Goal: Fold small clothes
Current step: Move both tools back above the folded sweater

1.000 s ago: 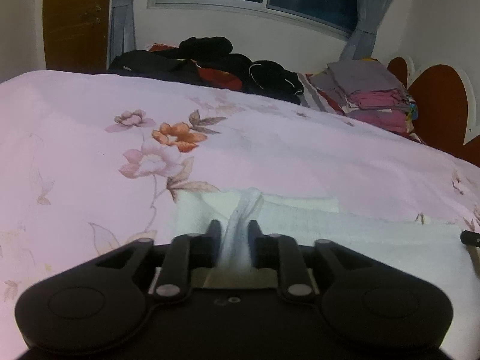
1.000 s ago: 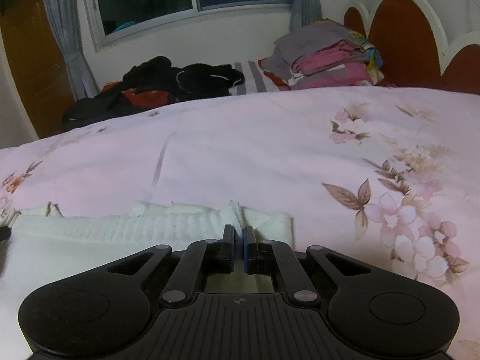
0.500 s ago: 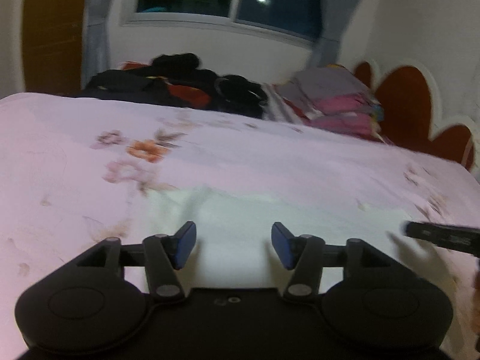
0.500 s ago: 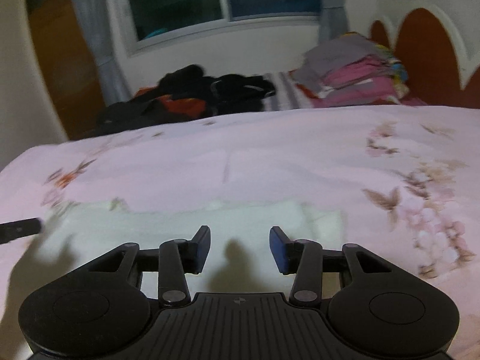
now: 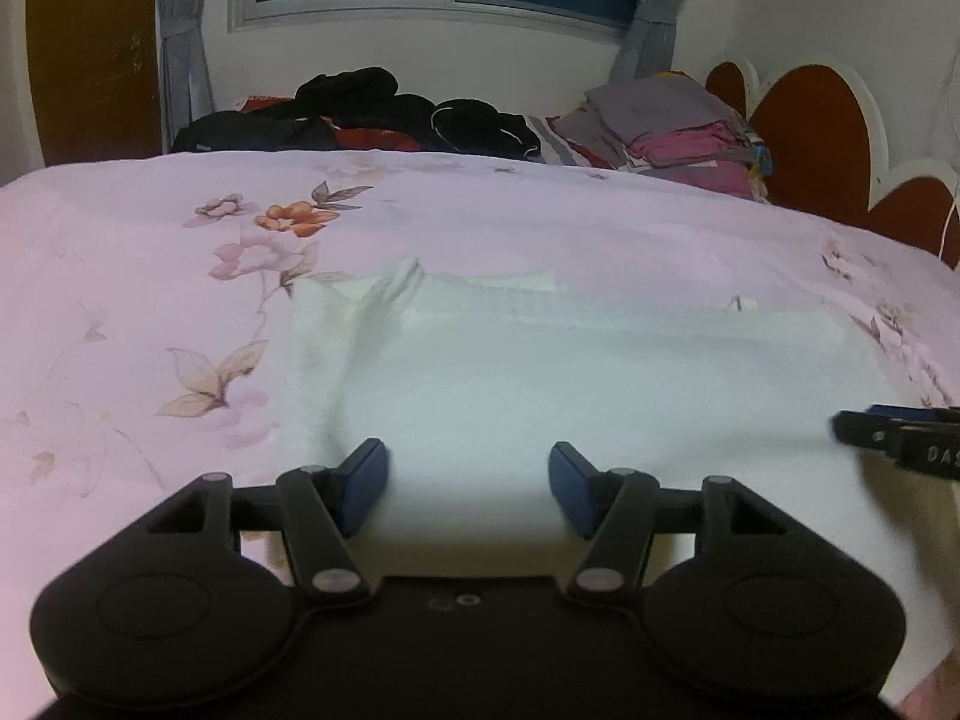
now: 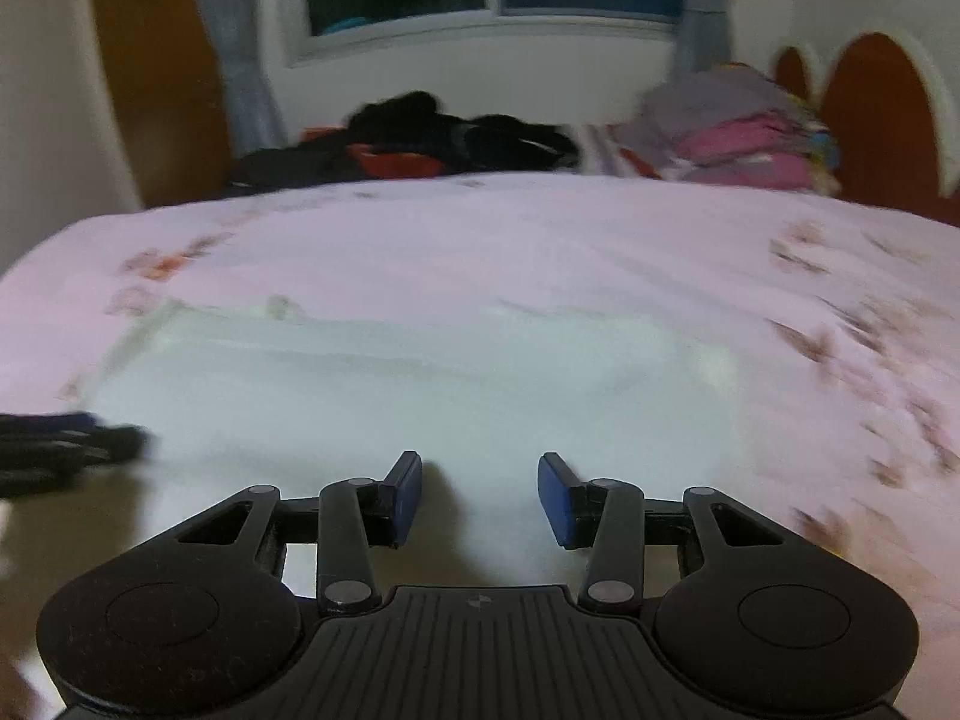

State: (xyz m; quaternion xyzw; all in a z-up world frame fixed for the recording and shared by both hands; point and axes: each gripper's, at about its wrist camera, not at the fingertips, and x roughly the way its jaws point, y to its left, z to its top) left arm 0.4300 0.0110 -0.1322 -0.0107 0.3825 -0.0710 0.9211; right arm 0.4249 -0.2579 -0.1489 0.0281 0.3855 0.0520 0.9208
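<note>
A white garment [image 5: 540,372] lies flat on the pink floral bedspread [image 5: 150,276], with a raised crease near its far left corner. My left gripper [image 5: 468,483] hovers over the garment's near left part, open, with nothing between its blue pads. The right gripper's fingers [image 5: 888,435] poke in at the right edge of the left wrist view. In the blurred right wrist view the same white garment [image 6: 420,396] spreads ahead, and my right gripper [image 6: 480,495] is open above its near edge, empty. The left gripper's fingers [image 6: 66,441] show at the left.
A heap of dark clothes [image 5: 372,114] lies at the far side of the bed under the window. A stack of folded grey and pink clothes [image 5: 678,126] sits far right by the brown headboard [image 5: 810,120]. A wooden door [image 5: 90,48] stands far left.
Both grippers let go of the pinched white fabric and opened, then drew back toward the near edge. The garment now lies flat, folded over.
</note>
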